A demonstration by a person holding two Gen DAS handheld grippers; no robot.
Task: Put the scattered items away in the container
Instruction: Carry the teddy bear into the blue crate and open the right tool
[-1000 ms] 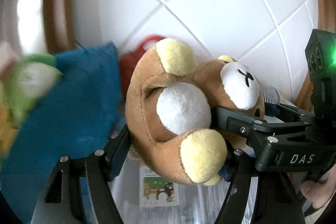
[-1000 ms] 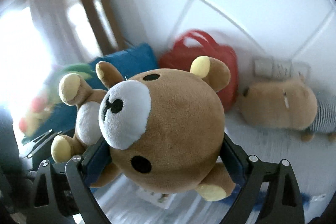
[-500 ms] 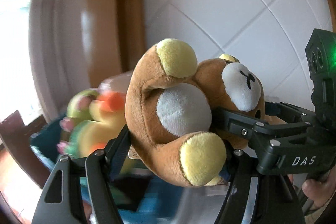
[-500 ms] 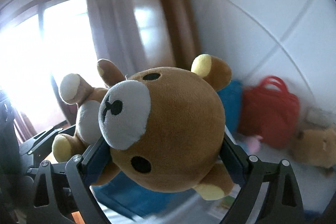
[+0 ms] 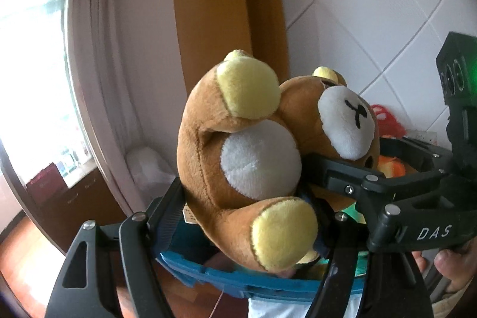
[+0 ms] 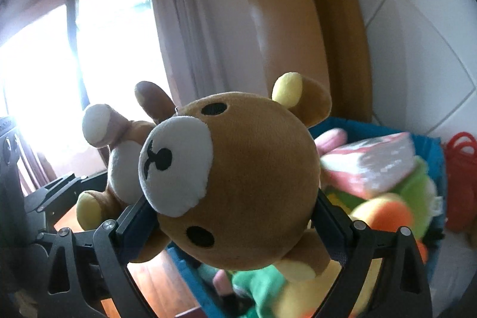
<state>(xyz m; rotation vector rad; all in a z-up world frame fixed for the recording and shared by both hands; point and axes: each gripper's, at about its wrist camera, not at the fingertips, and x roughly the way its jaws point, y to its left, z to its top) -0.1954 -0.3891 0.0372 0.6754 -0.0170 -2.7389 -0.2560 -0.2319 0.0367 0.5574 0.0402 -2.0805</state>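
A brown plush bear with a white belly and yellow paws fills both views. My left gripper is shut on its body, and my right gripper is shut on its round head. The bear hangs in the air over a blue fabric bin, whose rim shows below it. In the right wrist view the bin is heaped with soft toys in pink, green, yellow and orange. The right gripper's black body crosses the left wrist view.
A red bag stands beside the bin against a white tiled wall. A brown wooden door frame, a white curtain and a bright window lie to the left. Wooden floor shows under the bin's edge. A hand holds the right gripper.
Both grippers have swung left with the bear, from over the white surface with the red bag and another plush to above the toy-filled blue bin. The grip on the bear is unchanged.
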